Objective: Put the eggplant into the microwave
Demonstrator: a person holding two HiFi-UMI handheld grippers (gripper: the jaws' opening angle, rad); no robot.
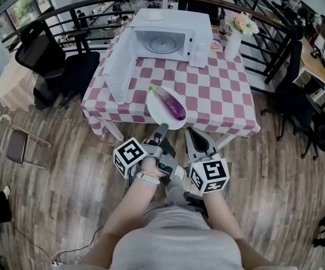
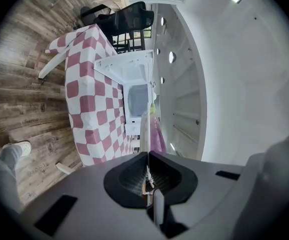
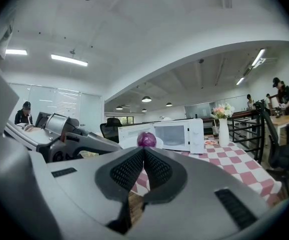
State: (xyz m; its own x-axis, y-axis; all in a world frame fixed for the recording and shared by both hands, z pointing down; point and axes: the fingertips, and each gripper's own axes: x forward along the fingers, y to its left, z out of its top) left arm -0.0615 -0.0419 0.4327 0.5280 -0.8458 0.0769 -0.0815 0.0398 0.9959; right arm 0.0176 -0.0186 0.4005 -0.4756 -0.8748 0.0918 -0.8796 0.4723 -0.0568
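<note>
Noted left gripper [image 1: 162, 130] clamped on rim of plate [image 1: 156, 112], held level so eggplant [image 1: 171, 104] lay steady on it, facing table [image 1: 219, 89] where microwave [image 1: 168, 38] stood with door [image 1: 120, 66] swung open to receive it; right gripper [image 1: 193, 135] closed on nothing, idle alongside, likely spare.

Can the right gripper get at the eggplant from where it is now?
Probably yes. The eggplant lies uncovered on the plate held by the left gripper, and the right gripper sits close beside it with nothing between. Its jaws are shut, so they must open first.
</note>
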